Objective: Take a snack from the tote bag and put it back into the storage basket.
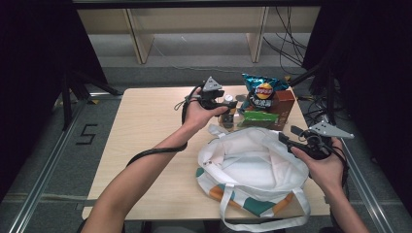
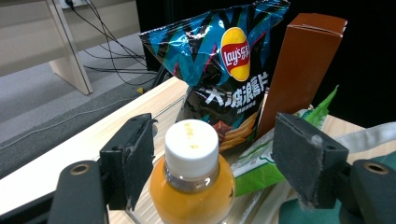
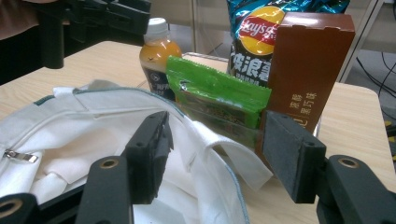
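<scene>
My left gripper [image 2: 212,158] stands apart around the white-capped orange juice bottle [image 2: 191,186] at the table's far side, pads clear. My right gripper [image 3: 212,156] holds open at the white canvas bag's [image 3: 93,121] rim, nearer.

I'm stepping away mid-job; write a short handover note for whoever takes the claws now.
Left claw: open, jaws either side of the juice bottle, not pressing it.
Right claw: open around the tote bag's rim, not gripping it.
Bottle, chips, brown box and green packet stand at the table's far edge, behind the bag.
Done: bag lies open; nothing seen inside.
Left: likely grip the bottle, bag it, then the rest.
</scene>
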`<action>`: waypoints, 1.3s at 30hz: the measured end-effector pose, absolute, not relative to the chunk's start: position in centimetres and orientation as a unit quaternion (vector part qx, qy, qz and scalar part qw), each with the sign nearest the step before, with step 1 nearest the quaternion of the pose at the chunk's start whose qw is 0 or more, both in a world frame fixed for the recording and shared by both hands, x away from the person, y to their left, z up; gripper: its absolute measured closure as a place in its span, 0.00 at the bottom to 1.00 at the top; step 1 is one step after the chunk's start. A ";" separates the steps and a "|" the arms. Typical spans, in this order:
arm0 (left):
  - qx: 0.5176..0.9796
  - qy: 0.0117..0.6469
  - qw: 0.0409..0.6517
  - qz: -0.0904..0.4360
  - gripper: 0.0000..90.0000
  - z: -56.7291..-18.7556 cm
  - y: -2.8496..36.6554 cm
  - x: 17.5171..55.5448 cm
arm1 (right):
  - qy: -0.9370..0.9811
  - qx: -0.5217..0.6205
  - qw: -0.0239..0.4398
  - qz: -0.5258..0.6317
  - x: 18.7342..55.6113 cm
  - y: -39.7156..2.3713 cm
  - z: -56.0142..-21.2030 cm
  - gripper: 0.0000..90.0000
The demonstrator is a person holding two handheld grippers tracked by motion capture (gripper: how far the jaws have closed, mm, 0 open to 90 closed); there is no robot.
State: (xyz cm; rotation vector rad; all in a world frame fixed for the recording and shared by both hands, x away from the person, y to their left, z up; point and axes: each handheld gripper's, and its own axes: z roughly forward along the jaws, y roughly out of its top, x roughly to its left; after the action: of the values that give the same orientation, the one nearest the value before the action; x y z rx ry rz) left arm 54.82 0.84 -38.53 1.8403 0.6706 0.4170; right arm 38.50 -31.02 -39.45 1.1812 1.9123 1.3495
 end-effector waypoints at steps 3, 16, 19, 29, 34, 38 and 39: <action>0.774 0.282 0.539 0.177 0.32 -38.5 1.2 54.3 | 0.706 0.432 0.260 0.498 38.5 -31.1 -39.4 0.47; 0.780 0.272 0.537 0.170 0.31 -38.3 3.9 51.0 | 0.704 0.437 0.258 0.496 38.5 -31.1 -39.5 0.47; 0.778 0.272 0.540 0.169 0.31 -38.3 4.7 50.1 | 0.706 0.436 0.257 0.495 38.5 -31.0 -39.4 0.47; 0.773 0.269 0.551 0.158 0.31 -38.8 6.4 47.3 | 0.706 0.437 0.256 0.494 38.4 -31.0 -39.4 0.47; 0.774 0.261 0.554 0.159 0.31 -39.1 7.0 46.2 | 0.703 0.443 0.257 0.494 38.3 -30.9 -39.5 0.47; 0.774 0.264 0.552 0.162 0.31 -39.5 7.5 45.8 | 0.706 0.444 0.255 0.489 38.3 -30.9 -39.3 0.47; 0.774 0.266 0.551 0.161 0.31 -39.6 7.6 45.6 | 0.700 0.440 0.267 0.496 38.4 -30.8 -39.5 0.47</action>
State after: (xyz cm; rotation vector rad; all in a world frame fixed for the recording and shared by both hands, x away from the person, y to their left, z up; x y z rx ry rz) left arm 45.63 7.61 -39.62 1.8318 0.6290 0.3806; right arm 38.38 -30.84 -39.46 1.1870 1.8878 1.3374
